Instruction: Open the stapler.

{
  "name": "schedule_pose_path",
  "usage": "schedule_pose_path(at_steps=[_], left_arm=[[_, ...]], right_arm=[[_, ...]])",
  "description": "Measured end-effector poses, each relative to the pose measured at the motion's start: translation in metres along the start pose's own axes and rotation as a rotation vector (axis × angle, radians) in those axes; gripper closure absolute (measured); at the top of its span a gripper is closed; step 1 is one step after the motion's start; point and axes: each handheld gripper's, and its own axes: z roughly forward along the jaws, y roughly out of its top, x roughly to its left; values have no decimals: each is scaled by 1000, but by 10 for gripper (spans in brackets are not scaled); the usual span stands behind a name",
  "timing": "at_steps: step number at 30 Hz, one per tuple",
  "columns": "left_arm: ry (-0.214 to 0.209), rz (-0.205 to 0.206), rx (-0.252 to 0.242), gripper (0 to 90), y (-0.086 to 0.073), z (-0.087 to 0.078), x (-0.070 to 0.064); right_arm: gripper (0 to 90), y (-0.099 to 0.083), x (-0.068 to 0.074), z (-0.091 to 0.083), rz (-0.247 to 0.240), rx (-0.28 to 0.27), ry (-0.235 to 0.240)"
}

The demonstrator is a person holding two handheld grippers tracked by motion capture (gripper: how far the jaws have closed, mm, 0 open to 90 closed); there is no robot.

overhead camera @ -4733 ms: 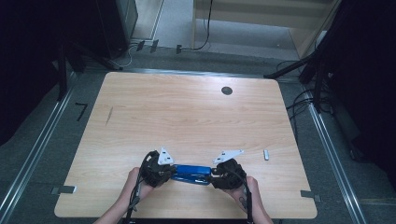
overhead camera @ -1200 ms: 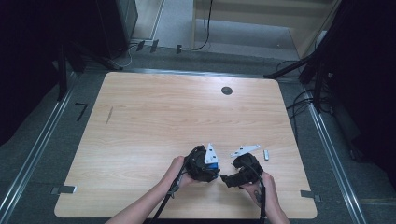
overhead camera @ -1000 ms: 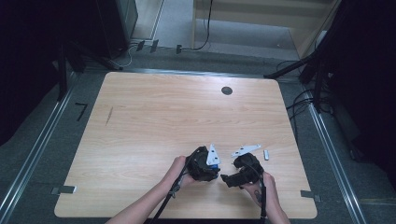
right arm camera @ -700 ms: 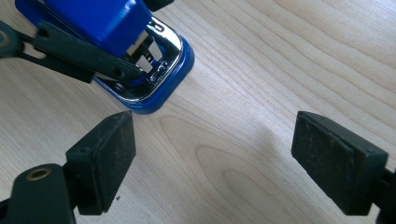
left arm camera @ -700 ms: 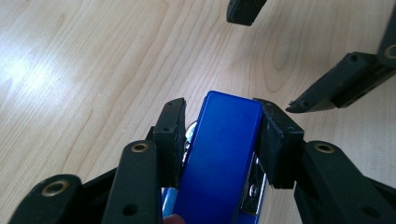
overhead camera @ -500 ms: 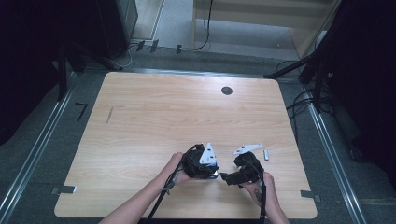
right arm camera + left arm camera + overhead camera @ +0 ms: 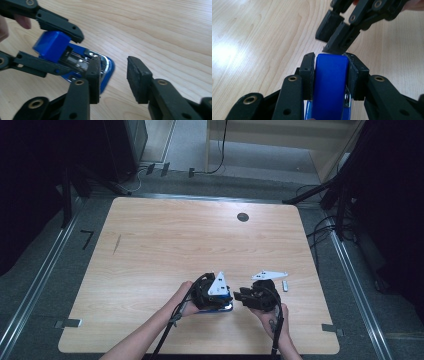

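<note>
A blue stapler (image 7: 330, 85) is clamped by its upper arm between the jaws of my left gripper (image 7: 329, 72), which is shut on it. In the right gripper view the stapler's blue arm (image 7: 51, 47) is lifted off its base (image 7: 106, 72), and the metal magazine shows between them. My right gripper (image 7: 113, 75) is open just in front of the base's nose, with only bare table in its gap. In the high view the left gripper (image 7: 226, 301) and right gripper (image 7: 240, 296) meet tip to tip near the table's front edge.
A small grey metal piece (image 7: 285, 285) lies on the wooden table (image 7: 165, 250) just right of the right gripper. A round black grommet (image 7: 243, 217) sits at the back right. Cables trail from both grippers toward the front edge.
Earlier the stapler lay flat between both grippers. The left gripper has since moved right with it, close to the right gripper. Over the last second both hands barely shifted.
</note>
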Motion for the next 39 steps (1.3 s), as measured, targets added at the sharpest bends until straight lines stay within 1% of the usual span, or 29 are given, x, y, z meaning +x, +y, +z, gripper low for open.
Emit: schedule_pose_path(at_steps=[2,4,6,7,8,9,11,14,16,19,22,23,24,25,27,28,29,31,36,38,39], left_arm=[[4,4,-2,645,0,-1,0],[2,5,-1,647,0,-3,0],[1,5,-3,647,0,-4,0],[1,5,-6,648,0,-5,0],[1,5,-6,650,0,-5,0],[1,4,-7,650,0,-6,0],[2,7,-11,652,-1,-9,1],[3,5,-18,654,-1,-10,1],[4,12,-15,656,-1,-13,1],[10,21,-8,657,0,-15,0],[16,22,-2,659,1,-15,0],[21,21,-1,659,1,-16,-1],[21,21,-1,659,1,-16,-1],[23,24,2,660,1,-16,-1],[36,25,8,660,2,-16,-3],[46,30,11,660,2,-17,-4],[46,30,11,660,2,-17,-4],[58,33,15,660,3,-18,-6],[60,38,20,660,3,-20,-6],[60,32,15,661,2,-20,-5],[60,34,16,661,2,-21,-5]], right_arm=[[686,1,4,4,-16,4,1],[699,3,7,8,-17,-2,1],[699,4,7,10,-12,1,8],[700,5,8,14,-16,10,13],[700,5,8,14,-16,10,13],[700,5,8,15,-21,14,24],[725,5,10,16,-24,19,20],[734,5,10,16,-23,19,25],[742,4,10,17,-23,22,27],[750,4,11,17,-28,22,18],[751,4,13,17,-44,25,9],[752,4,13,17,-56,27,0],[752,4,13,17,-56,27,0],[753,4,14,16,-71,32,-16],[754,4,15,17,-79,34,-20],[770,4,18,17,-103,42,-41],[770,4,18,17,-103,42,-41],[778,3,21,19,-132,45,-64],[786,3,22,19,-143,48,-70],[791,3,23,19,-143,50,-73],[797,3,23,19,-152,50,-77]])
